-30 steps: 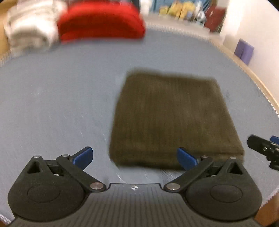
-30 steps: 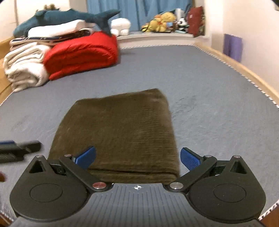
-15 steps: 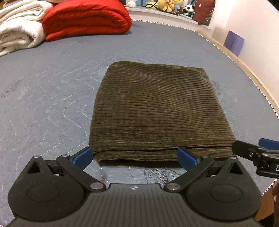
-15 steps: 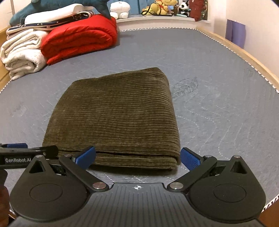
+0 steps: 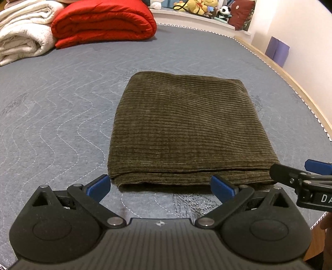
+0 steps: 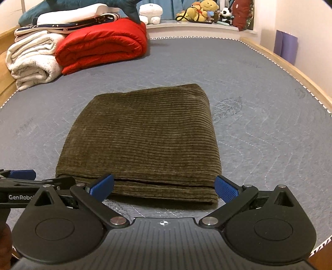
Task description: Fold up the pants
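Olive-green corduroy pants (image 5: pixel 184 128) (image 6: pixel 143 141) lie folded into a flat rectangle on the grey quilted mattress (image 5: pixel 51 116). Their layered near edge faces both grippers. My left gripper (image 5: pixel 160 185) stands open just short of that edge, its blue pads wide apart and empty. My right gripper (image 6: pixel 164 187) is open too, at the same edge, holding nothing. In the left wrist view the right gripper pokes in from the right (image 5: pixel 300 178); in the right wrist view the left gripper enters from the left (image 6: pixel 22 180).
A rolled red quilt (image 6: pixel 101 44) and folded white blankets (image 6: pixel 33 58) sit at the far left of the mattress. Stuffed toys (image 6: pixel 199 10) line a far shelf. A wooden bed rail (image 6: pixel 290 68) runs along the right, with a purple object (image 6: pixel 285 44) by the wall.
Both grippers have drawn back slightly toward the near edge of the pants and steadied; the earlier blur in the left view is gone. The pants have not changed shape.
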